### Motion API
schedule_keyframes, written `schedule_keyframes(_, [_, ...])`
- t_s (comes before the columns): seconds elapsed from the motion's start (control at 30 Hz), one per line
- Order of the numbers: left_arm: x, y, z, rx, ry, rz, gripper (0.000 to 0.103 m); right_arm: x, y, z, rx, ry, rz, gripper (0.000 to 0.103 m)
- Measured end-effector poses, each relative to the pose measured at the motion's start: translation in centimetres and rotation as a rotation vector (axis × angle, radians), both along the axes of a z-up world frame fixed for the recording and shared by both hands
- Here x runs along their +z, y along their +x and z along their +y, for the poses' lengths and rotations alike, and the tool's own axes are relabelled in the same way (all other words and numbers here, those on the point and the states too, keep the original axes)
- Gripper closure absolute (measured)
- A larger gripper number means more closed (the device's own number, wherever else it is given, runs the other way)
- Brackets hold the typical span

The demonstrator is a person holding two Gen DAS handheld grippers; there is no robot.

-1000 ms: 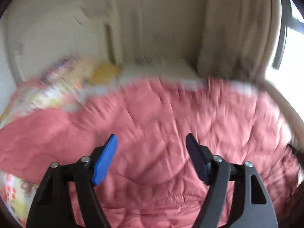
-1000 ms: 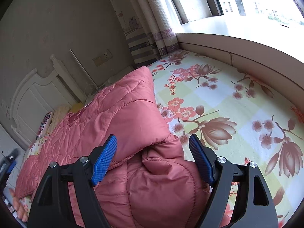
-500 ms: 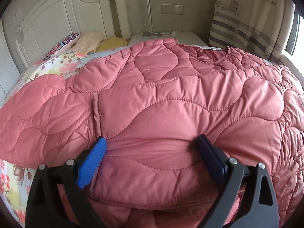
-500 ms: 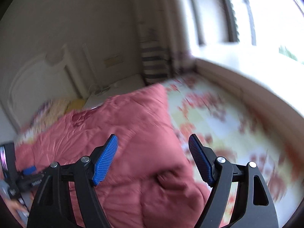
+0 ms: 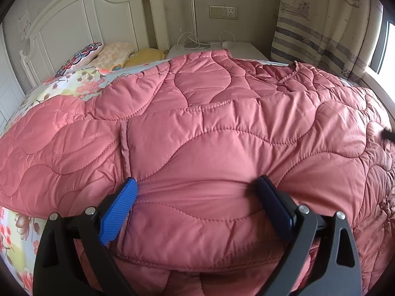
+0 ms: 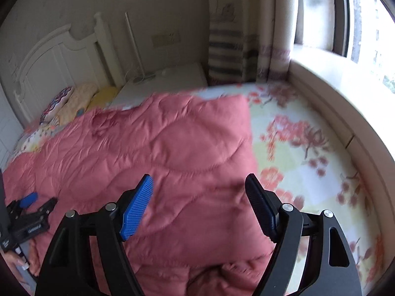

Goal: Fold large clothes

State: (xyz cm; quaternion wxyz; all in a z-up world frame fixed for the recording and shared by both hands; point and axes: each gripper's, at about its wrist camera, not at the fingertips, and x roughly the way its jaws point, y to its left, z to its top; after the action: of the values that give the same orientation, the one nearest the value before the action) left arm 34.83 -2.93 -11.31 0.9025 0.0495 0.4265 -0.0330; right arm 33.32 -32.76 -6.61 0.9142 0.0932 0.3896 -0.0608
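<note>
Left wrist: socket (image 5: 223, 12) unlabelled, open left gripper (image 5: 196, 192) apparently pressing pink coat (image 5: 222, 128).

The pink quilted coat (image 5: 222, 128) bulges up between the left gripper's (image 5: 196, 194) spread fingers, filling the way ahead. Open floral bedsheet (image 6: 303, 153) lies right of the coat (bare up to the window ledge (image 6: 345, 103)). The headboard (image 5: 81, 24) and nightstand (image 5: 237, 48) bound the far side.

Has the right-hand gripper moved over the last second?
Yes. The right gripper has swung left: the window slid to the right edge, and the headboard now shows more fully.
</note>
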Motion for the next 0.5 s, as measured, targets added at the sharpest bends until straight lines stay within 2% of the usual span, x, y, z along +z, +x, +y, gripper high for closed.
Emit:
schedule_keyframes(0.1, [0.0, 0.0, 0.1, -0.002, -0.005, 0.001, 0.006, -2.5, 2.2, 0.2, 0.052, -0.023, 0.137, 0.026])
schedule_keyframes(0.17, [0.0, 0.1, 0.1, -0.002, -0.004, 0.001, 0.006, -1.7, 2.3, 0.3, 0.056, -0.029, 0.128, 0.026])
schedule_keyframes(0.3, [0.0, 0.1, 0.1, -0.002, -0.005, 0.001, 0.006, 1.2, 3.2, -0.9, 0.019, -0.013, 0.049, 0.026])
schedule_keyframes(0.37, [0.0, 0.1, 0.1, -0.002, -0.006, 0.001, 0.006, 1.3, 4.3, -1.0, 0.025, -0.033, 0.04, 0.026])
schedule_keyframes(0.47, [0.0, 0.1, 0.1, -0.004, -0.012, 0.001, 0.005, -1.9, 7.3, -1.0, 0.083, -0.034, 0.219, 0.025])
schedule_keyframes(0.5, [0.0, 0.1, 0.1, -0.004, -0.01, 0.001, 0.005, -1.6, 7.2, -1.0, 0.084, -0.028, 0.209, 0.024])
